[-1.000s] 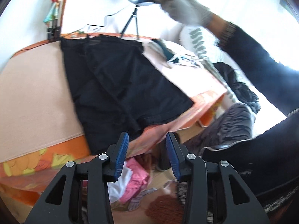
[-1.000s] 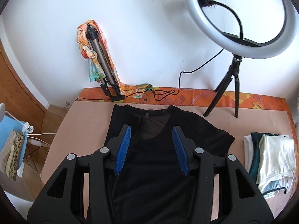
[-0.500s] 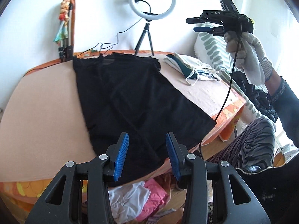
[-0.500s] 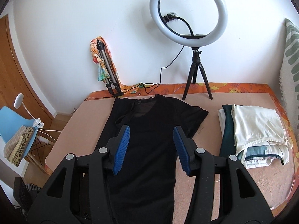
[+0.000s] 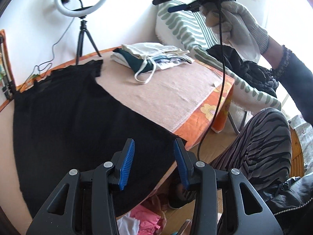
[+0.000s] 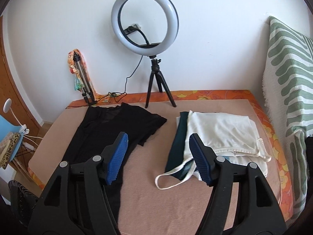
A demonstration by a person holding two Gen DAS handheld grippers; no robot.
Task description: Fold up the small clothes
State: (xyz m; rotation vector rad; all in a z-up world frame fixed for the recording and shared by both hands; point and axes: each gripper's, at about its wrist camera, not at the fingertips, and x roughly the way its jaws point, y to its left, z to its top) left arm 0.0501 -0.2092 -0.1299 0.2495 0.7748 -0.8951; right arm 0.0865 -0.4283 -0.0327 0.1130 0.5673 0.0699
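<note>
A black top [image 5: 74, 113] lies spread flat on the pink-covered table [image 5: 168, 92], its hem hanging over the near edge. It also shows in the right wrist view [image 6: 109, 129]. My left gripper [image 5: 154, 156] is open and empty, hovering just above the hem at the near edge. My right gripper [image 6: 158, 150] is open and empty, held high above the table; the left wrist view shows it in a gloved hand [image 5: 187, 4]. A stack of folded clothes [image 6: 219, 137], white over dark green, lies right of the top.
A ring light on a tripod [image 6: 150, 47] stands at the table's back edge, with a folded tripod [image 6: 84, 86] against the wall. A green-striped cushion [image 6: 289, 90] is at right. Loose pink and white clothes [image 5: 144, 217] lie on the floor below. My striped-trousered knee [image 5: 260, 146] is near.
My right gripper has pulled back and risen, moving right from over the black top toward the folded stack. My left gripper has swung right along the near edge, over the hem.
</note>
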